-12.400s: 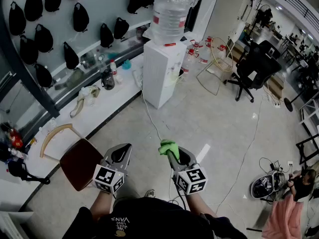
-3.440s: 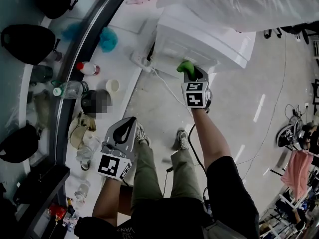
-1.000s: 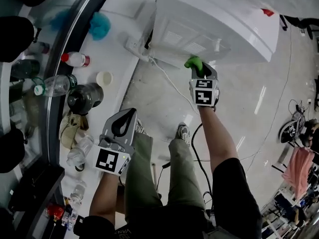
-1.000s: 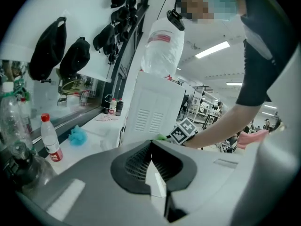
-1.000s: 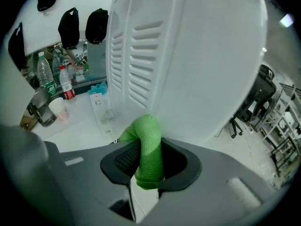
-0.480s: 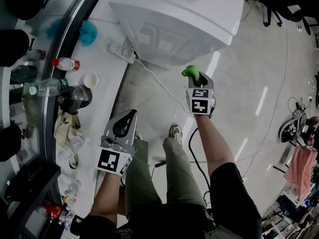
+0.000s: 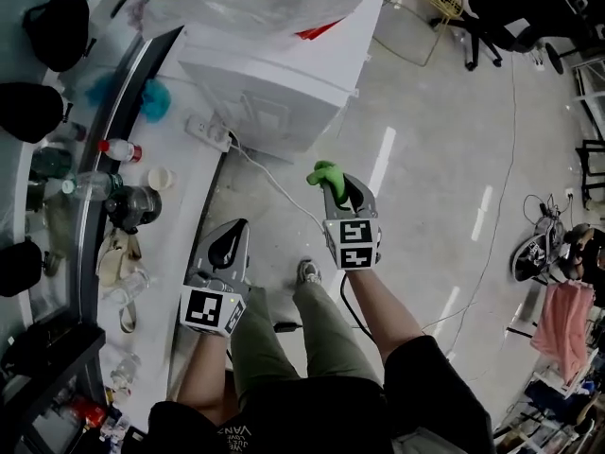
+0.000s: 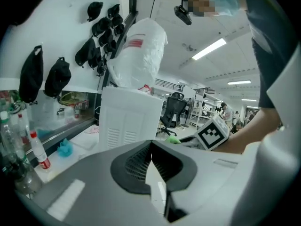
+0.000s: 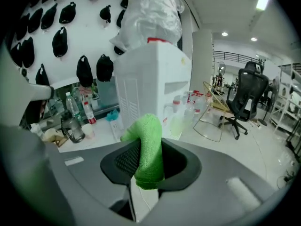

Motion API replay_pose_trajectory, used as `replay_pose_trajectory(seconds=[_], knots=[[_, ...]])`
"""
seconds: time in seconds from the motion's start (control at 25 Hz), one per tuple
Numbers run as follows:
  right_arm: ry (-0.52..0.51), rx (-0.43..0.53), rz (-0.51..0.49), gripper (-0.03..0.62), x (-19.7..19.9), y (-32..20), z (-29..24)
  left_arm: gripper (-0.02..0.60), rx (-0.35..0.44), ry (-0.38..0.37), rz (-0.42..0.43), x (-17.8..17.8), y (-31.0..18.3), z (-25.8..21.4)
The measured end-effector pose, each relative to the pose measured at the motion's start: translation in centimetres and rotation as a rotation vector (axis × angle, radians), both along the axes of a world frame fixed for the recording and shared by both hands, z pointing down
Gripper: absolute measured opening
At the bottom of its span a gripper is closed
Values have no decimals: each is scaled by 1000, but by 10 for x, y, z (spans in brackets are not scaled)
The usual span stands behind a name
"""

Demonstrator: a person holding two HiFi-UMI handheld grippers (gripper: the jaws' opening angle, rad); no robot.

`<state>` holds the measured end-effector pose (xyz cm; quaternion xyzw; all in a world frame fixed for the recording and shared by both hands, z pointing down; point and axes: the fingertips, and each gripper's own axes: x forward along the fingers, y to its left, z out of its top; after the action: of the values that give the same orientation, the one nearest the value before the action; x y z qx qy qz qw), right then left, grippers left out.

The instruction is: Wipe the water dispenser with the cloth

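Head view: green cloth is held in the right gripper, apart from the white water dispenser ahead; the left gripper is carried lower.
Left gripper view: the jaws are seen pressed together on nothing.
Right gripper view: the jaws are clamped on the cloth, which is folded over their tips.

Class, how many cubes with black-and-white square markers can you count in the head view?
2. One black-and-white marker cube sits on the left gripper; the other on the right gripper, which holds a green cloth. None looks hidden.
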<state>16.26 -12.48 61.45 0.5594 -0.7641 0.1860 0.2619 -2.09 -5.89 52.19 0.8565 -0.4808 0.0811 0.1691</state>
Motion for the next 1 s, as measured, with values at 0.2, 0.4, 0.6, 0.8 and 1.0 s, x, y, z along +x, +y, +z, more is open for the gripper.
replay_pose_trajectory(seconds=[0.2, 0.4, 0.6, 0.8, 1.0], knots=[[-62, 64, -1, 114, 11, 22, -68, 2, 32, -6, -9, 7, 9, -37], [-119, 129, -22, 114, 13, 47, -136, 2, 47, -50, 13, 7, 21, -71], [-144, 193, -56, 114, 12, 62, -192, 2, 98, -111, 7, 8, 25, -108], [-174, 176, -83, 114, 15, 87, -223, 2, 136, -95, -19, 10, 36, -140], [-194, 237, -106, 114, 17, 100, -254, 2, 126, -114, -8, 17, 51, -152]])
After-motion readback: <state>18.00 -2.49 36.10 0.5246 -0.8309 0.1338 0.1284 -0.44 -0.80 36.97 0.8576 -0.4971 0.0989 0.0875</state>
